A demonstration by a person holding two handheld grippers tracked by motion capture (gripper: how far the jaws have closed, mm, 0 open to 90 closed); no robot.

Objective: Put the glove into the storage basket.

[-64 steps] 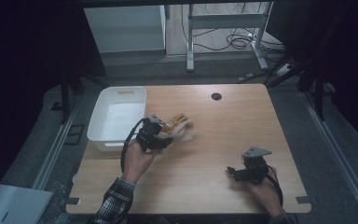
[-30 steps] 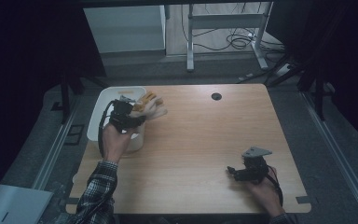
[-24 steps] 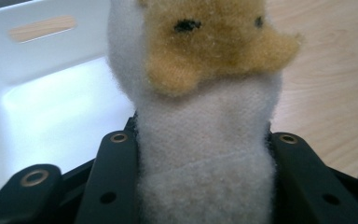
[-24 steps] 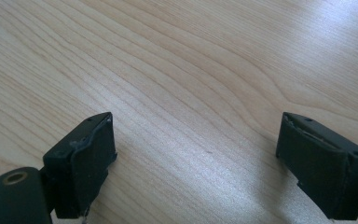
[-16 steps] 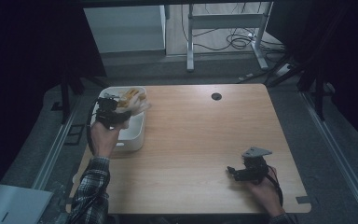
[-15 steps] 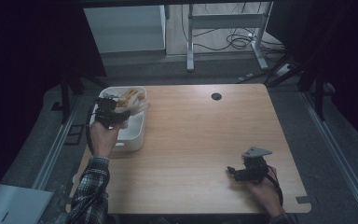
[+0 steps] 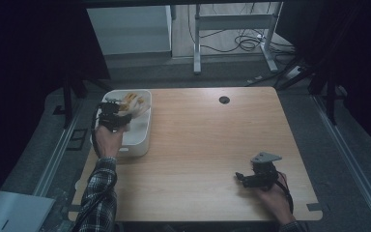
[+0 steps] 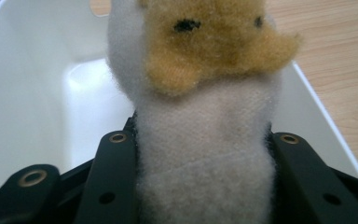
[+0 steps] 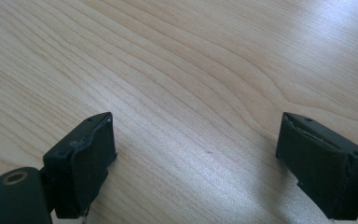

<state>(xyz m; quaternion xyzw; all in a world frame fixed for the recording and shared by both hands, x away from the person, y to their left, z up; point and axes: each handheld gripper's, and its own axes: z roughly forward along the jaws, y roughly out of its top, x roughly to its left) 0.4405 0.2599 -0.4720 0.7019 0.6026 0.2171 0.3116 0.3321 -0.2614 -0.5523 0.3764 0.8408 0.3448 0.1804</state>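
Observation:
A white and tan plush toy is clamped between the two black jaws of my left gripper, which is shut on its white body. In the high view that left gripper holds the plush toy over the white bin at the table's left side. The bin's inside lies right under the toy. My right gripper rests low at the table's front right, open, with bare wood between its jaws.
The wooden table has a round cable hole near its far edge. Beyond the table stand a metal frame and cables on the floor. A pale flat object lies on the floor at the lower left.
My left hand has carried the plush toy from the table's middle leftward to above the white bin and lowered it a little. The right gripper has stayed where it was.

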